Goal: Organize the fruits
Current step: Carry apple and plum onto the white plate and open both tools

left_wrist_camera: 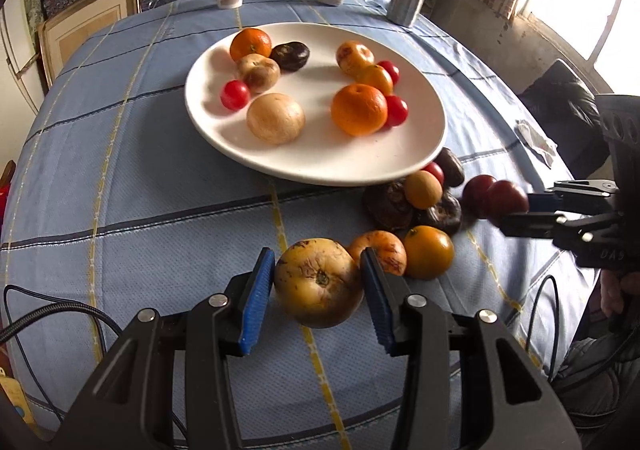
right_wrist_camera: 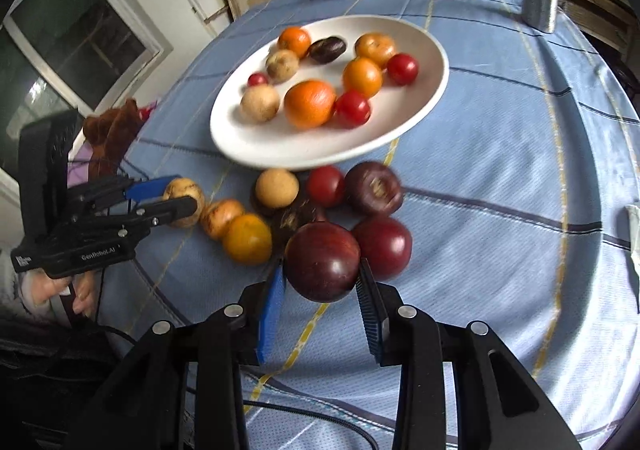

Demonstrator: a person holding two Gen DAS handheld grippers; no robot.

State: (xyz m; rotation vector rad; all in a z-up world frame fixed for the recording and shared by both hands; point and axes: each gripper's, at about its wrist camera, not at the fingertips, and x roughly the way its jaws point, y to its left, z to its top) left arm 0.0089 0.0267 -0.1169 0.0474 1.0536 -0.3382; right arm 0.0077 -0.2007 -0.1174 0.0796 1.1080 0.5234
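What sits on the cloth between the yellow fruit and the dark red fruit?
Right wrist view: between the yellow fruit and dark red fruit lie a spotted yellow fruit and an orange one.

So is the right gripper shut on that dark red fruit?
Yes: the right gripper has both blue pads pressed against the dark red fruit, beside the other loose fruit.

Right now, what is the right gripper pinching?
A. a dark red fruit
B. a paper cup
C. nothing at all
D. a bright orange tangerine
A: in the right wrist view the right gripper has its blue pads against both sides of a dark red fruit, in front of the white plate.
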